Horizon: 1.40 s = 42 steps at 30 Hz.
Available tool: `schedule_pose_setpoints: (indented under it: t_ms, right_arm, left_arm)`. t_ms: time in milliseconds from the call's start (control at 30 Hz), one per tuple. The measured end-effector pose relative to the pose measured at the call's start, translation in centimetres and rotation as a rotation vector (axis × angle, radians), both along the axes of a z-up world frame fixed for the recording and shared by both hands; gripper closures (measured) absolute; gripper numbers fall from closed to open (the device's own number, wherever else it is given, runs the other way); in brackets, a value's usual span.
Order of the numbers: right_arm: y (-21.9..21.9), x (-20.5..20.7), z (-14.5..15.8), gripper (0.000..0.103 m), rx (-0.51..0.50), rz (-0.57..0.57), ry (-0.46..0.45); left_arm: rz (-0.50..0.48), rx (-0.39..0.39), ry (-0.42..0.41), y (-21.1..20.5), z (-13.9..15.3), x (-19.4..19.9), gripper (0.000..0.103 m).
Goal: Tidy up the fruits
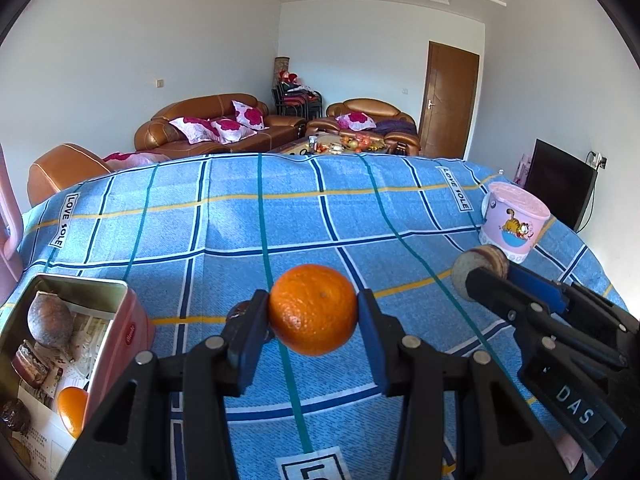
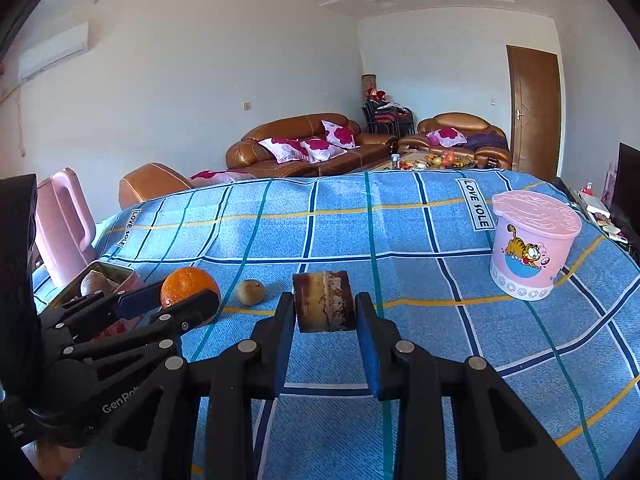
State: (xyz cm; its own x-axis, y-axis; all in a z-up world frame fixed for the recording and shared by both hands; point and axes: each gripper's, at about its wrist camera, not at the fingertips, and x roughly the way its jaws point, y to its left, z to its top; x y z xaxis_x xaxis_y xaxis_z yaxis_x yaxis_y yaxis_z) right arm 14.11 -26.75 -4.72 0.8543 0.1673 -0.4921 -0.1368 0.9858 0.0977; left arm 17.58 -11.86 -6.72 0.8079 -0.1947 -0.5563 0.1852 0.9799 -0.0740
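Above blue checked cloth [image 1: 320,220] we hold both tools level, side by side. Left gripper [image 1: 313,312] clamps dimpled round orange [image 1: 313,309] off cloth. Right gripper [image 2: 325,308] clamps brown layered cylindrical piece [image 2: 324,301]. Pink rectangular tin [image 1: 120,320], lower left: brown round fruit [image 1: 50,320], second orange [image 1: 72,410]. Small tan fruit [image 2: 250,291] lies on cloth; lidded pink cartoon tub [image 2: 534,244] stands far right.

Each camera sat low on its gripper, looking forward along the fingers [image 1: 368,320] across the blue checked tabletop [image 1: 320,220] toward the brown sofas [image 2: 296,140]. The left view sat nearer the pink tin [image 1: 132,320]. Both shared the cartoon bucket [image 2: 534,240] and brown door [image 1: 450,100].
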Motion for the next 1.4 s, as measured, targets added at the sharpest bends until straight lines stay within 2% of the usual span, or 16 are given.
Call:
schedule_pose_setpoints:
  t_ms: [867, 1400]
  right_arm:
    - [0.0, -1.5, 0.7, 0.071, -0.006, -0.002, -0.083]
    - [0.0, -2.4, 1.1, 0.071, -0.013, -0.006, -0.134]
  left_arm:
    - [0.033, -0.004, -0.063, 0.6, 0.6, -1.2, 0.057]
    - [0.046, 0.031, -0.136, 0.3, 1.2, -2.6, 0.057]
